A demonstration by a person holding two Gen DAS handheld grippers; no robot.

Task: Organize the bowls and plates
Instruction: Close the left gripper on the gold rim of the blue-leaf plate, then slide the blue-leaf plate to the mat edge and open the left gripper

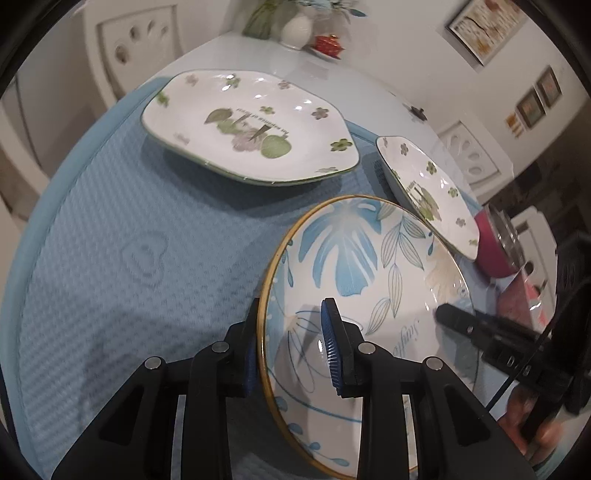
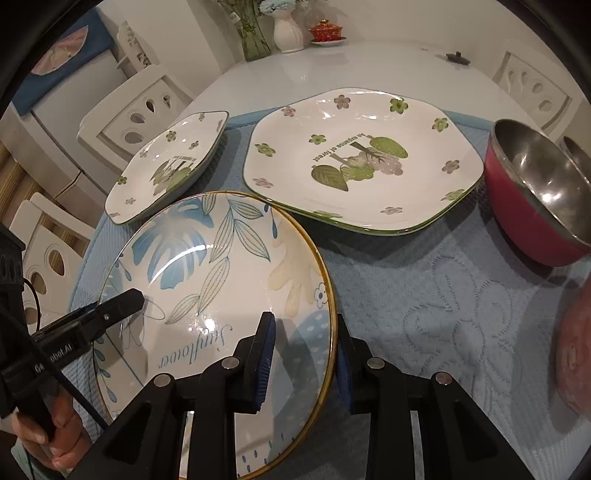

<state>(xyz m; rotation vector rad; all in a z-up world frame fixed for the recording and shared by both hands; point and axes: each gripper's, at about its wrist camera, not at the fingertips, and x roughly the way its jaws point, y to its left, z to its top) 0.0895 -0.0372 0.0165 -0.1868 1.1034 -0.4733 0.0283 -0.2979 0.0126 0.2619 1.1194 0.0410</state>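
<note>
Gripping: both grippers are clamped on the gold-rimmed blue-leaf plate [image 2: 207, 280], one at each side; the plate is tilted over the blue mat [image 1: 110, 258], and whether any edge touches the mat I cannot tell
Left gripper [image 1: 290, 345]: one blue pad sits on the plate's face, the other behind its rim; closed on the rim
Right gripper [image 2: 304, 356]: same pinch on the opposite edge; one pad on the painted face, one outside the gold rim
Left view only: a person's fingers [image 1: 535, 435] wrapped round the right gripper's handle at lower right; framed pictures [image 1: 484, 29] on the wall
Right view only: the word "Sunflower" on the plate reads whole; the red bowl [image 2: 532, 206] shows its steel inside; a hand [image 2: 48, 432] holds the left gripper's handle at lower left
Both views: large forest plate [image 1: 251, 125] and small forest plate [image 1: 428, 192] on the mat beyond; white vase [image 2: 288, 29] at the table's far end
Pose: both grippers angle steeply down, fingers pointing toward the plates beyond
</note>
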